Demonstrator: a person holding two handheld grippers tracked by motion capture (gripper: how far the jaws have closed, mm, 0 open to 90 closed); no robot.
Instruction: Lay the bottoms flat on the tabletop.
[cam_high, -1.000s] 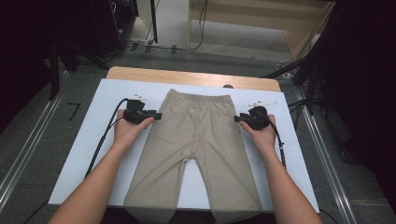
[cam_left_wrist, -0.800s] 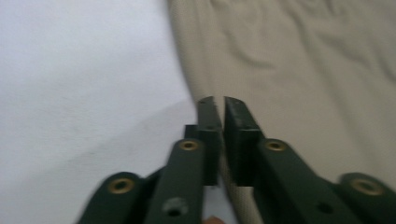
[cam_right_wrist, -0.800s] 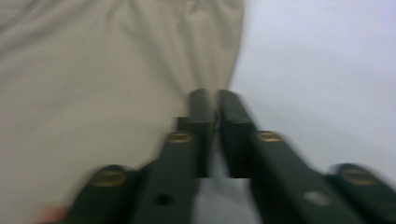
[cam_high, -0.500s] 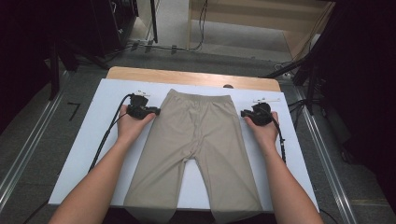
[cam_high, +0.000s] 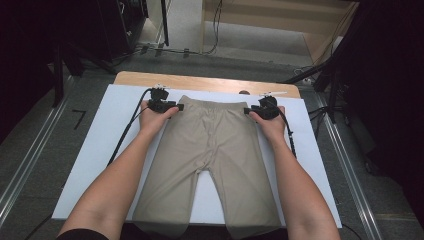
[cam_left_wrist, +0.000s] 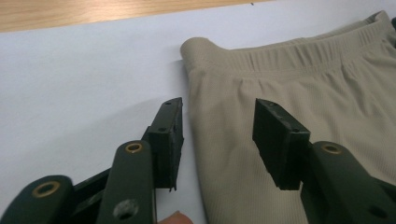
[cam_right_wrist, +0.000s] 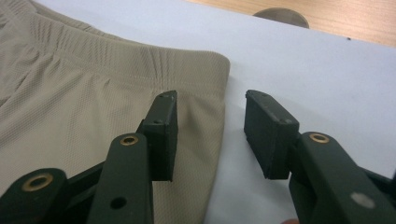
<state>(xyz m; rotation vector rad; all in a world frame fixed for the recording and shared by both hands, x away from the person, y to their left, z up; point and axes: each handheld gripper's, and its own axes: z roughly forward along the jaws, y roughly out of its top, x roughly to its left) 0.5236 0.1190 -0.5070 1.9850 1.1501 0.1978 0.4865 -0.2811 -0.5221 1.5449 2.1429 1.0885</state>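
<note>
Beige trousers (cam_high: 215, 145) lie flat on a white sheet (cam_high: 100, 145), waistband at the far end, legs toward the person. My left gripper (cam_high: 177, 106) is at the waistband's left corner, my right gripper (cam_high: 248, 110) at its right corner. In the left gripper view the jaws (cam_left_wrist: 219, 109) stand apart, straddling the trousers' (cam_left_wrist: 303, 93) side edge just below the elastic band. The right gripper's jaws (cam_right_wrist: 212, 100) straddle the opposite edge of the trousers (cam_right_wrist: 70, 93) the same way. Both pairs of jaws have just been opening, and no pad presses the cloth.
A bare wooden strip of table (cam_high: 200, 80) runs beyond the sheet, with a small grey round disc (cam_right_wrist: 280, 16) set in it near the right corner. Black cables (cam_high: 125, 135) trail from both grippers over the sheet. Metal rails (cam_high: 30, 165) flank the table on the floor.
Both hands have slid away from the person along the trousers' sides, up to the waistband corners. The jaws of both grippers stand wider than half a second ago.
</note>
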